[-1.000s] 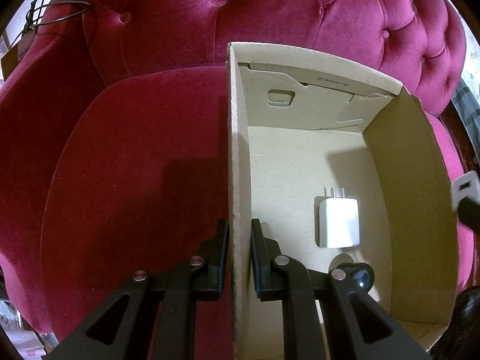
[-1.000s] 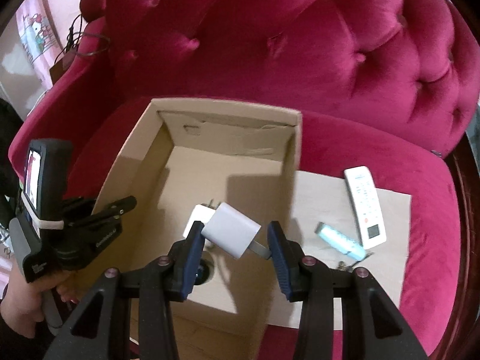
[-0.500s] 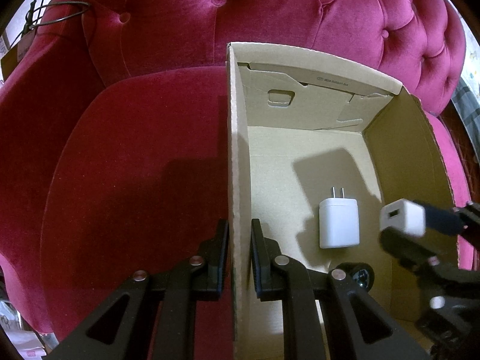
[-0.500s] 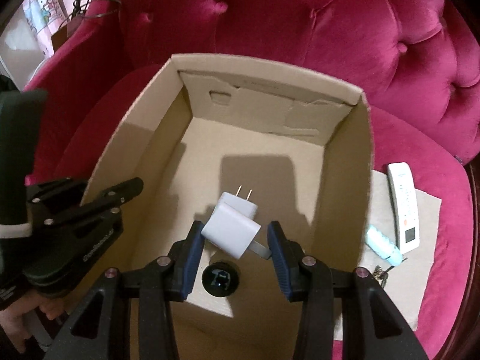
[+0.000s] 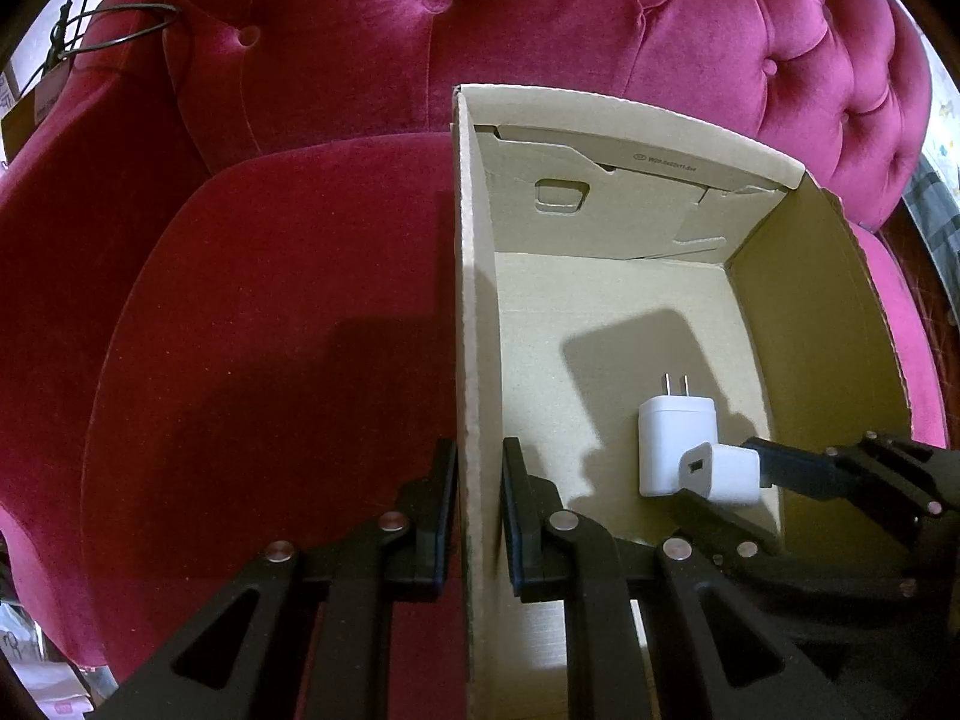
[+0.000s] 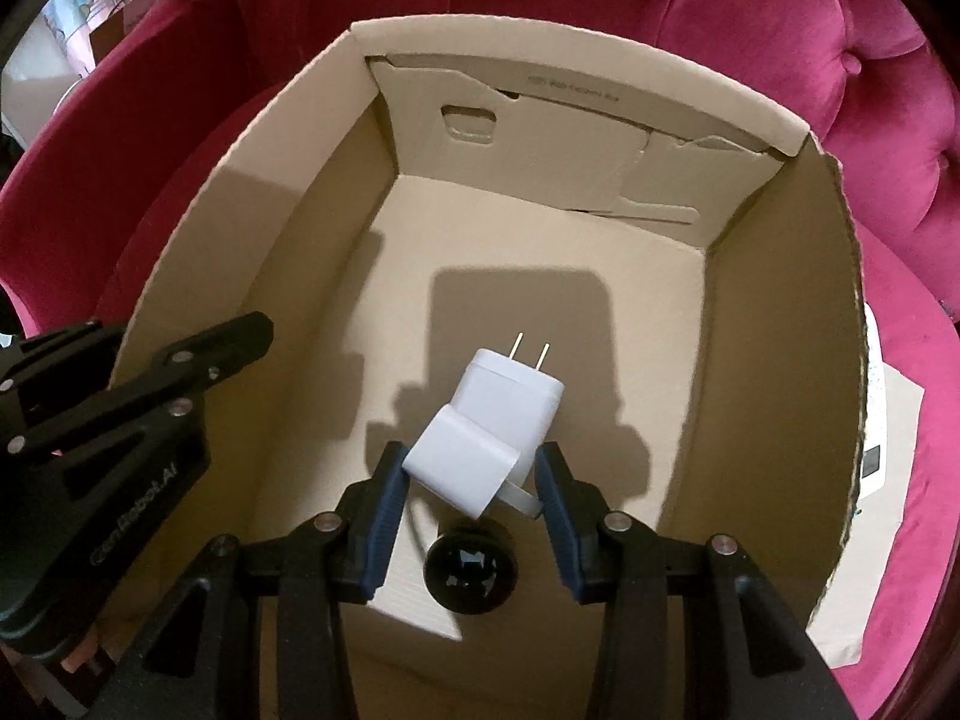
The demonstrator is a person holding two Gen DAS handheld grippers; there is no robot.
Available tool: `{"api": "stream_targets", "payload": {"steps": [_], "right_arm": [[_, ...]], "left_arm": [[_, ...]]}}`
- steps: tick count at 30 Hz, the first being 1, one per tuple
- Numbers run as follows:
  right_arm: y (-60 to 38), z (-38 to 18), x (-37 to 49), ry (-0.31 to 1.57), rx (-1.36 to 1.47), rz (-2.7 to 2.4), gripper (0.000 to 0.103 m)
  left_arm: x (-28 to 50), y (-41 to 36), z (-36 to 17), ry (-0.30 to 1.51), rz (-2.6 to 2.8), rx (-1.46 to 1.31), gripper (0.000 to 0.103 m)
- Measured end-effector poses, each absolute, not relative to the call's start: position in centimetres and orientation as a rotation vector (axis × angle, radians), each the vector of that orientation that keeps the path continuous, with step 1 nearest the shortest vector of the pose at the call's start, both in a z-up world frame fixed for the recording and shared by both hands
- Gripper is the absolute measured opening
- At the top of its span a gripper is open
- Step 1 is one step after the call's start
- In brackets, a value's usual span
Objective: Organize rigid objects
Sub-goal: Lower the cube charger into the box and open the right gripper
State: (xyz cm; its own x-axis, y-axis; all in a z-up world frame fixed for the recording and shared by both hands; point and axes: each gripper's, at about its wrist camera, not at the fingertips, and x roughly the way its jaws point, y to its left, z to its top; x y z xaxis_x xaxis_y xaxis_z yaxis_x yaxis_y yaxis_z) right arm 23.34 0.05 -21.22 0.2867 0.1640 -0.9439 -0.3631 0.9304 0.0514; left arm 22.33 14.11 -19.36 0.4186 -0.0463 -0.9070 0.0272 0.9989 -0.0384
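An open cardboard box point(image 5: 816, 324) stands on a crimson velvet armchair. My left gripper point(image 5: 480, 468) is shut on the box's left wall point(image 5: 474, 312), one finger inside and one outside. My right gripper point(image 6: 471, 474) is inside the box, shut on a small white charger point(image 6: 456, 450) held just above the floor. Under and behind that charger, a larger white charger point(image 6: 510, 390) lies flat with its two prongs pointing to the far wall. In the left wrist view the held charger point(image 5: 720, 474) overlaps the near corner of the lying charger point(image 5: 666, 438).
A black round object point(image 6: 470, 564) sits on the box floor just below the right gripper. Outside the right wall, a white remote point(image 6: 873, 420) lies on a flat cardboard sheet point(image 6: 882, 540), mostly hidden by the wall. The armchair's seat point(image 5: 270, 360) spreads left of the box.
My right gripper has come down into the box with the small charger, from above the rim to just over the lying charger. The left gripper has kept its grip and place.
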Motion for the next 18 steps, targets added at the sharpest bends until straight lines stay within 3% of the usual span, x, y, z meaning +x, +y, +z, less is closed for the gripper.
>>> {"api": "stream_targets", "payload": {"steps": [15,18], "right_arm": [[-0.12,-21.35,23.58,1.24,-0.162,0.359,0.047],[-0.3,-21.22,23.55,1.235,-0.16,0.353,0.051]], "left_arm": [[22.36,13.96,-19.34,1.138,-0.044,-0.016,0.015],[22.35,14.0,-19.34,1.138,-0.044,-0.017,0.015]]}}
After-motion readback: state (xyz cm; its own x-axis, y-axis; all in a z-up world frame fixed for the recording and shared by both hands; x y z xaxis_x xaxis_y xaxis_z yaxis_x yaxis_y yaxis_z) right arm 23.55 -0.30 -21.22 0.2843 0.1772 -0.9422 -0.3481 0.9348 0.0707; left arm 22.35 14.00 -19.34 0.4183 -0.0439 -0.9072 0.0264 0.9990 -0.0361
